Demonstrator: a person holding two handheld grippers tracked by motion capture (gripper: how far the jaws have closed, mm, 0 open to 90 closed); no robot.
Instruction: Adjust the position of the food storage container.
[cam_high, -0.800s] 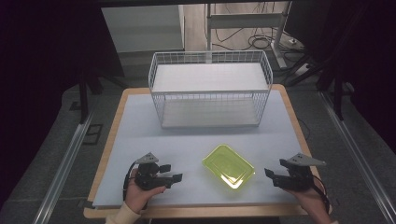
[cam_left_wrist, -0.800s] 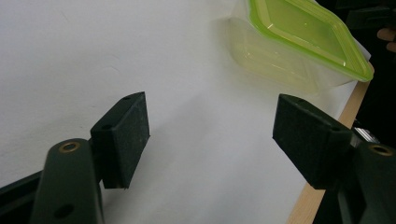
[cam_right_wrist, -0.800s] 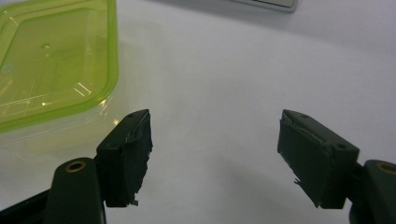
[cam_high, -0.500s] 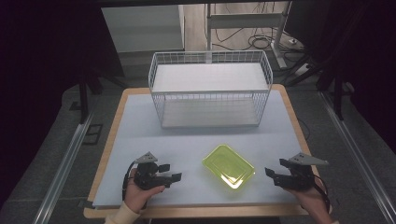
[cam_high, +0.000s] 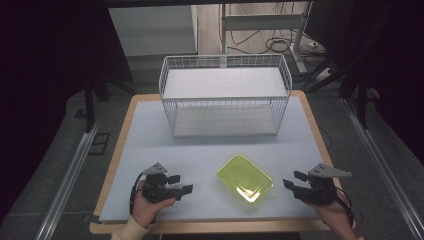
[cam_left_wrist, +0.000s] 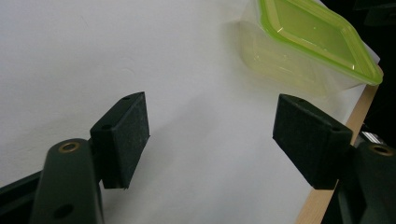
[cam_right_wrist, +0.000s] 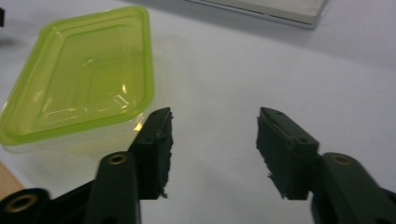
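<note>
The yellow-green lidded container (cam_high: 245, 178), showing no readable label, sat near the table's (cam_high: 150, 125) front edge between the wide-open, empty left gripper (cam_high: 180, 184) and right gripper (cam_high: 294, 180).

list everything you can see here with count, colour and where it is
food container: 1, clear with a yellow-green lid, near edge of the table between the two claws
wire basket: 1, white, far middle of the table
table: 1, pale top with a wooden edge, centre of the high view
cables: several, dark, on the floor beyond the table
left claw: 1, black, near left, jaws open, holding nothing
right claw: 1, black, near right, jaws open, holding nothing
</note>
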